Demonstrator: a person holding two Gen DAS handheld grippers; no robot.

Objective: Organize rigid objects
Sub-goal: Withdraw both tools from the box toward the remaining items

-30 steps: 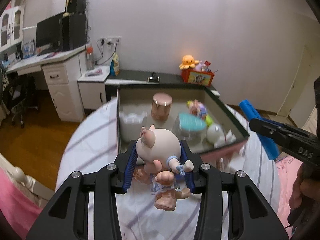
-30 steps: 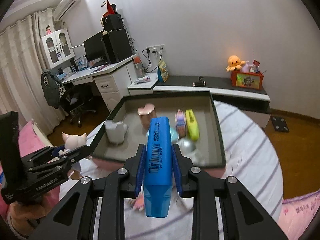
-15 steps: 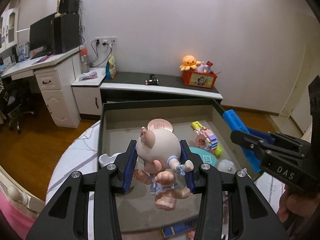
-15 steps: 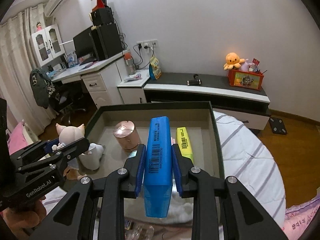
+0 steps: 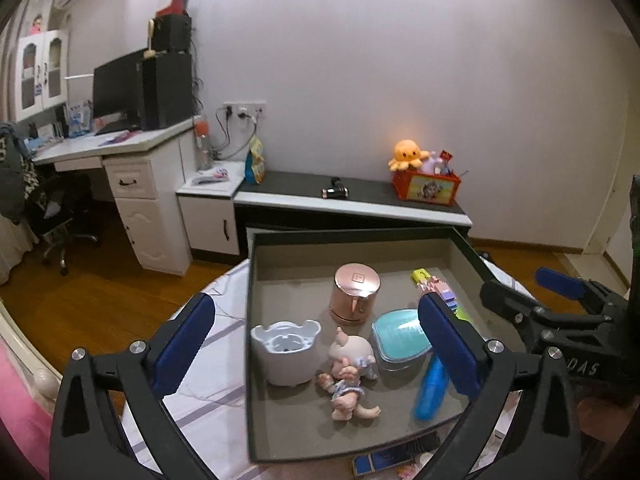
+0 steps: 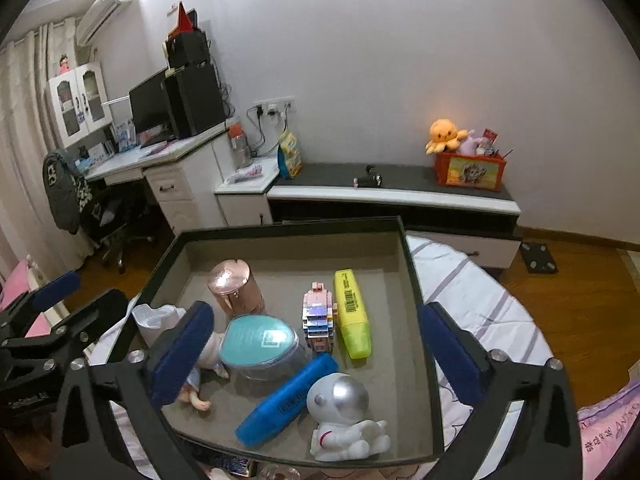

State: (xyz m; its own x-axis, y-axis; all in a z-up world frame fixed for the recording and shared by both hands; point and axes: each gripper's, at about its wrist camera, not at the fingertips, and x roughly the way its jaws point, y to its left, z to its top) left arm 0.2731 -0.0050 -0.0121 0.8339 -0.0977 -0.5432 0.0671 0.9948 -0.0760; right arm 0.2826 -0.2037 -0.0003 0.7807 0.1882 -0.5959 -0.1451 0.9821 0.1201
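In the left wrist view, a dark-rimmed tray (image 5: 249, 320) with a grey felt-like floor is seen on a striped bedsheet (image 5: 212, 392). Inside it, a white ribbed cup (image 5: 286, 350) stands beside a glossy rose-gold canister (image 5: 354, 294). A pig doll (image 5: 352, 372) lies on its back near the front, touching a teal-lidded round box (image 5: 400, 340). A blue highlighter (image 5: 430, 388) lies tilted at the right, partly hidden by the right blue pad of the left gripper (image 5: 318, 346). That gripper is held above the tray with its jaws spread wide and nothing between them. The right gripper (image 5: 532, 292) is seen at the right edge, over the tray's wall.

In the right wrist view, the right gripper (image 6: 316, 354) is likewise spread wide and empty, held over the tray (image 6: 412, 280). The blue highlighter (image 6: 286, 400) lies slantwise, touching a silver-helmeted astronaut figure (image 6: 342, 416). A yellow highlighter (image 6: 352, 314) lies alongside a pastel block figure (image 6: 318, 316). The teal box (image 6: 260, 344) and canister (image 6: 236, 286) are behind the left pad, which hides most of the doll (image 6: 200, 394). The left gripper (image 6: 76, 296) is seen at the left, outside the tray's wall.
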